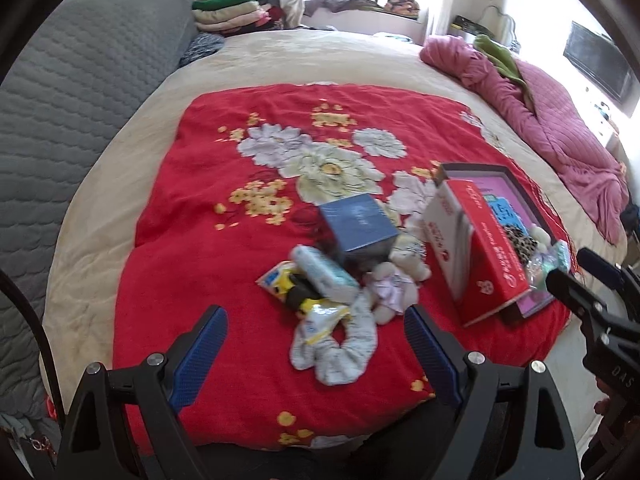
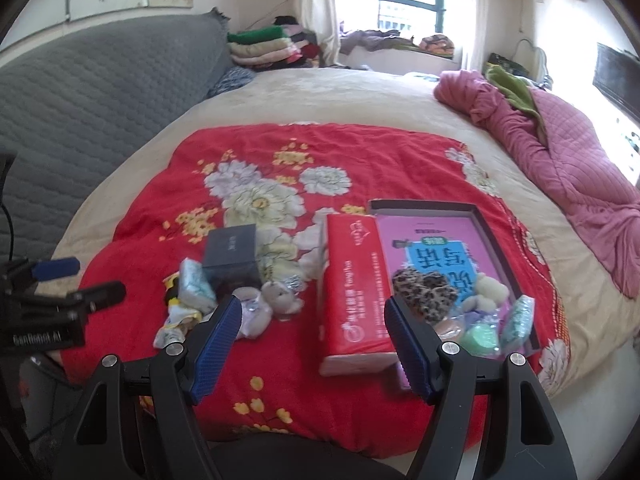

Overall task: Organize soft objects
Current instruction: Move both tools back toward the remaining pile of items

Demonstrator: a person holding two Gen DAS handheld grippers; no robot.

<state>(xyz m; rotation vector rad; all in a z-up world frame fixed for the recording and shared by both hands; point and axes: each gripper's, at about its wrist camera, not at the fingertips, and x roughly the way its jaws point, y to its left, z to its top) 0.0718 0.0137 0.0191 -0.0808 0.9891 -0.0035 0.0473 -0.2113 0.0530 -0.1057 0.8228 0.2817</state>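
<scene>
The left gripper (image 1: 316, 340) hangs spread wide and empty, its blue pads above a pale grey fabric scrunchie (image 1: 340, 344) lying on the red floral blanket (image 1: 224, 280). Just beyond the scrunchie sits a small heap: a yellow-and-white snack packet (image 1: 292, 288), a pale tissue pack (image 1: 324, 272) and a little plush bear (image 1: 404, 276), all touching or overlapping. Behind them stands a dark blue box (image 1: 360, 224).

The right gripper (image 2: 312, 340) is likewise released, holding nothing, with a red carton (image 2: 356, 292) lying between its fingers from the camera's angle; whether the pads touch it is hard to judge. To the carton's right is a shallow open tray (image 2: 496, 232) with a pink printed base, holding a leopard-print piece (image 2: 424, 292), a cream plush toy (image 2: 488, 288) and some pastel green items (image 2: 480, 336) that are too blurred to name.

Farther out, the blanket lies on a cream-covered bed (image 2: 320, 96), with a crumpled pink quilt (image 2: 560, 152) to the right and a grey padded headboard (image 2: 100, 92) on the left.
</scene>
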